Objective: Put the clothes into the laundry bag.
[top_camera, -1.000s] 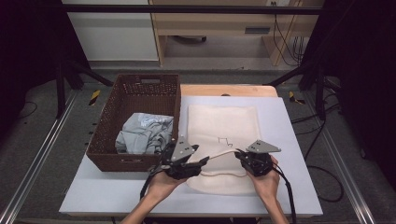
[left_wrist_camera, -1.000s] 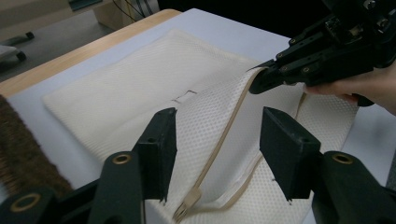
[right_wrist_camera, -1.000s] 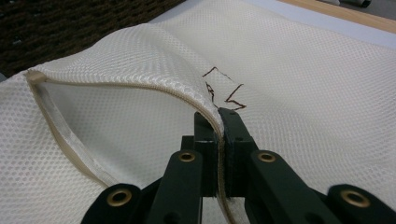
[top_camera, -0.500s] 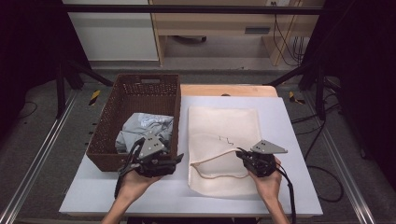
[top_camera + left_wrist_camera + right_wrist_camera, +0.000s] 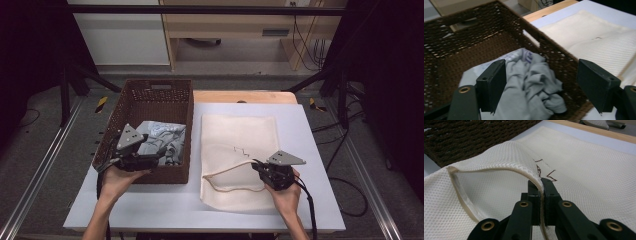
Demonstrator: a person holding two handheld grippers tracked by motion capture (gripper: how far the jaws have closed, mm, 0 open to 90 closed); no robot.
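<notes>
A cream mesh bag [image 5: 240,135] lies flat on the white table [image 5: 310,130], its zip opening toward me. My right gripper [image 5: 256,166] is shut on the upper edge of that opening [image 5: 541,192] and lifts it, so the mouth of the bag [image 5: 499,190] gapes. A brown wicker basket [image 5: 150,95] stands to the left and holds a crumpled grey garment [image 5: 167,135]. My left gripper [image 5: 161,152] hovers over the basket's near end. Its jaws [image 5: 544,87] have just been opening and stand wide, with the garment [image 5: 529,85] lying below and beyond them, ungripped.
The basket's near wall [image 5: 564,65] runs between the garment and the bag [image 5: 599,37]. A wooden tabletop edge [image 5: 245,96] shows behind the white surface. Metal frame rails [image 5: 45,165] and cables [image 5: 345,195] flank the table on the floor.
My left gripper let go of the bag's opening and moved left to the basket, its jaws widening. The right gripper kept still, holding the bag's edge up.
</notes>
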